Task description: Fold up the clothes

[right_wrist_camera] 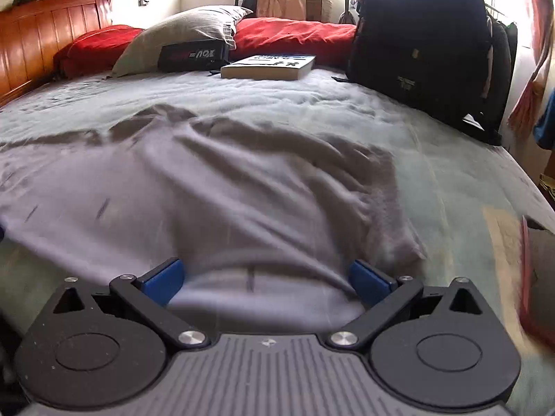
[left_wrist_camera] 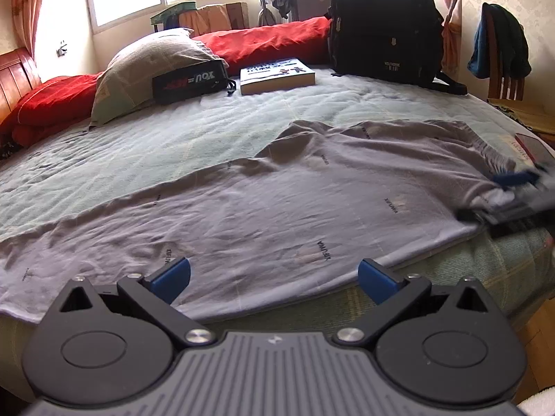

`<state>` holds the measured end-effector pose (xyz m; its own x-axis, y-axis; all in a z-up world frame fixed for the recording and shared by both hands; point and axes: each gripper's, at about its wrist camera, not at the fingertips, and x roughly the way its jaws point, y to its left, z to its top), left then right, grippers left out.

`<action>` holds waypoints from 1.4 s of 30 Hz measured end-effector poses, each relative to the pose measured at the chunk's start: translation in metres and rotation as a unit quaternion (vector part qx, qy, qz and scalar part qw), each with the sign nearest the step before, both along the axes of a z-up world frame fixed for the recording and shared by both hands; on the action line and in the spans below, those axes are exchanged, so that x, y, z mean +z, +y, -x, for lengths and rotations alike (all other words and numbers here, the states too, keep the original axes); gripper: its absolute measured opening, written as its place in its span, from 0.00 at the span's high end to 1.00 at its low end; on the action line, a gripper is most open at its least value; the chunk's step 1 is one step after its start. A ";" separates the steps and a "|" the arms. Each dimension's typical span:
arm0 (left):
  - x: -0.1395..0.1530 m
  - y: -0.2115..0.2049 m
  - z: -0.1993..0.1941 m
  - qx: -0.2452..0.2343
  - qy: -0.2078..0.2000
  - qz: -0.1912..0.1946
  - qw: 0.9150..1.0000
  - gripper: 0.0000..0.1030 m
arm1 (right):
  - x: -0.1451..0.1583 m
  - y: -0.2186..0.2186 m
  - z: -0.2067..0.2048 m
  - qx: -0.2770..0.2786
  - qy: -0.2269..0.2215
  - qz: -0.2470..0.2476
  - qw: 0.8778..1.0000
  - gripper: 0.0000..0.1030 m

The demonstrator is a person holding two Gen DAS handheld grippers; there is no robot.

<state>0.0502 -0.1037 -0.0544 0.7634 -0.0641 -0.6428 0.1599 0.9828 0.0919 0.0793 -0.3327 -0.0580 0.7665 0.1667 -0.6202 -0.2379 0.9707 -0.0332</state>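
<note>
Grey garment (left_wrist_camera: pixel 263 201) lies spread flat along the near edge of the bed (left_wrist_camera: pixel 208 128). Left gripper (left_wrist_camera: pixel 274 277): jaws spread, hovering over the hem, holding nothing. Right gripper (right_wrist_camera: pixel 265 280): jaws spread wide, garment edge bunched between them, not pinched.

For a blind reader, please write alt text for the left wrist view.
The open left gripper hovers over the near edge of a grey T-shirt spread on a bed. A book, pillow and black backpack lie behind.
</note>
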 end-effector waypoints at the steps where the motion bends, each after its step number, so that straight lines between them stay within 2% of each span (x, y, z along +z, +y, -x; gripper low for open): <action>1: 0.000 -0.001 0.000 -0.003 -0.001 0.001 1.000 0.01 | 0.000 -0.001 0.001 -0.003 0.001 0.000 1.000 0.00; 7: 0.000 -0.005 0.004 -0.018 -0.004 0.001 1.000 0.01 | -0.001 -0.007 0.008 -0.024 0.011 0.003 1.000 0.00; 12: 0.000 -0.006 0.005 -0.025 0.000 0.004 1.000 0.01 | -0.017 -0.005 -0.013 -0.041 0.038 0.030 0.998 0.00; 14: 0.000 -0.007 0.006 -0.030 -0.012 0.001 0.999 0.01 | -0.023 -0.004 -0.018 -0.046 0.045 0.038 0.997 0.00; 18: -0.007 -0.010 0.003 -0.013 -0.045 -0.032 0.998 0.01 | -0.033 -0.010 0.005 -0.031 0.006 0.020 0.999 0.00; 20: -0.014 -0.010 -0.005 -0.005 -0.026 -0.037 0.999 0.01 | -0.034 -0.007 0.006 -0.037 0.004 0.021 0.999 0.00; 21: -0.017 -0.009 -0.009 -0.014 0.000 -0.012 1.000 0.01 | -0.033 -0.006 0.003 -0.038 0.006 0.023 0.999 0.00; 23: -0.022 -0.006 -0.014 -0.042 0.052 0.058 0.996 0.01 | -0.031 -0.004 -0.001 -0.038 0.012 0.023 0.999 0.00; 24: -0.021 -0.007 -0.011 -0.054 0.052 0.071 0.995 0.01 | -0.030 -0.004 -0.001 -0.037 0.013 0.022 0.999 0.00; 27: -0.015 -0.014 -0.004 -0.103 0.054 0.078 0.990 0.01 | -0.031 -0.009 0.000 -0.036 0.011 0.017 0.999 0.00; 29: -0.010 -0.011 -0.002 -0.112 0.048 0.094 0.988 0.01 | -0.032 -0.010 0.000 -0.037 0.008 0.016 0.999 0.00; 32: -0.006 -0.001 -0.006 -0.065 0.029 0.077 0.994 0.01 | -0.032 -0.009 0.000 -0.038 0.007 0.016 0.999 0.00; 34: -0.008 0.006 -0.012 -0.031 0.033 0.072 0.996 0.01 | -0.032 -0.010 0.000 -0.038 0.008 0.016 0.999 0.00; 37: -0.015 0.014 -0.019 -0.023 0.060 0.101 0.993 0.01 | -0.031 -0.010 0.000 -0.038 0.007 0.016 0.999 0.00; 40: -0.010 0.013 -0.015 -0.064 0.069 0.127 0.987 0.01 | -0.030 -0.010 0.000 -0.038 0.008 0.017 0.999 0.00; 42: 0.000 0.018 -0.013 -0.071 0.065 0.123 0.988 0.01 | -0.023 -0.011 -0.001 -0.044 0.013 0.011 0.999 0.00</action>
<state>0.0635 -0.0857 -0.0548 0.6473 -0.3319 -0.6862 0.2933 0.9394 -0.1776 0.0802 -0.3432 -0.0808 0.7610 0.0858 -0.6430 -0.1524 0.9871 -0.0487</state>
